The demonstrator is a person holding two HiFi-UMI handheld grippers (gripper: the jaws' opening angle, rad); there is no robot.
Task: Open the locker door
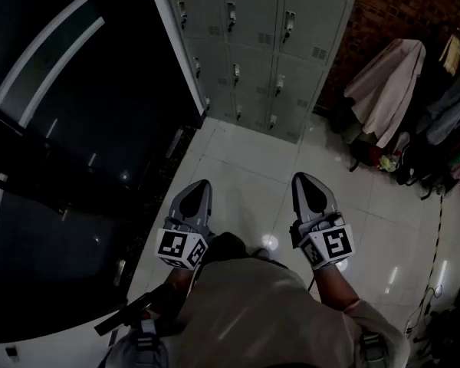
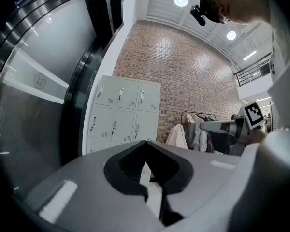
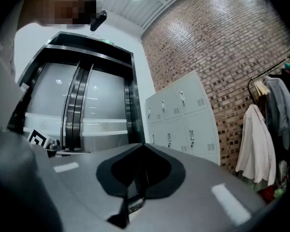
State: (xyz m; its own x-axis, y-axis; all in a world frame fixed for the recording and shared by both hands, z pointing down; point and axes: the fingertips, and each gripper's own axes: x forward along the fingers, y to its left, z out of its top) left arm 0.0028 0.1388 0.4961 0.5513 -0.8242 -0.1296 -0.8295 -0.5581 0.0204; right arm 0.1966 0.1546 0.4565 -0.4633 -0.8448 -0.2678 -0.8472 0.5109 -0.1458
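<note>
Locker doors (image 1: 253, 52) untouched; left gripper (image 1: 201, 185), right gripper (image 1: 303, 178) closed, empty.

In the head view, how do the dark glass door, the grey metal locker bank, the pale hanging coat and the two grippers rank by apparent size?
Dark glass door
Grey metal locker bank
Pale hanging coat
Left gripper and right gripper: alike; nearness enlarges them.

Grey lockers (image 1: 253, 44), doors closed, dark glass door (image 1: 77, 121) left of them, coats (image 1: 387, 90) to their right, left tool (image 1: 202, 186) and right tool (image 1: 305, 179) side by side, well short of lockers, over tiled floor (image 1: 241, 176)
</note>
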